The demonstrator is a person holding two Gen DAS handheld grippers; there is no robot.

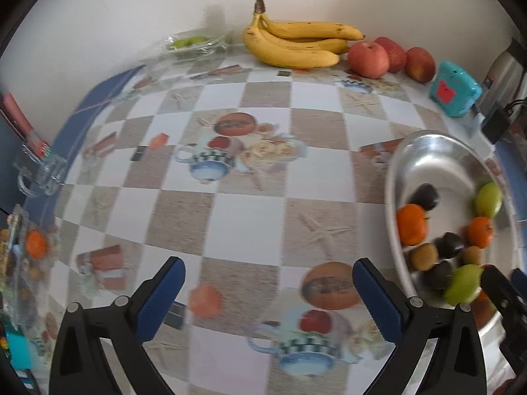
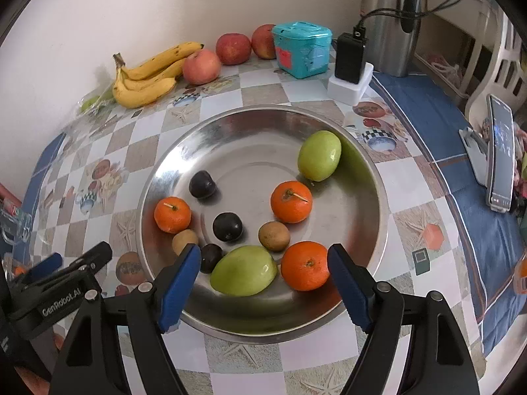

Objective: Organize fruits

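Right wrist view: the steel bowl (image 2: 362,177) sits mid-counter (image 2: 257,89), holding two green fruits, three oranges, three dark plums and two kiwis. Open checkered surface lies left of it; the blue edge band (image 2: 428,115) runs along the right. Bananas (image 2: 145,79) and apples (image 2: 230,49) line the far wall. The right gripper (image 2: 263,283) has its fingers spread wide over the near green fruit (image 2: 243,275) and near orange (image 2: 304,266), gripping neither. The left gripper (image 1: 268,296) gapes wide over bare counter, empty.

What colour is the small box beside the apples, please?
Teal box with a red label; right wrist view.
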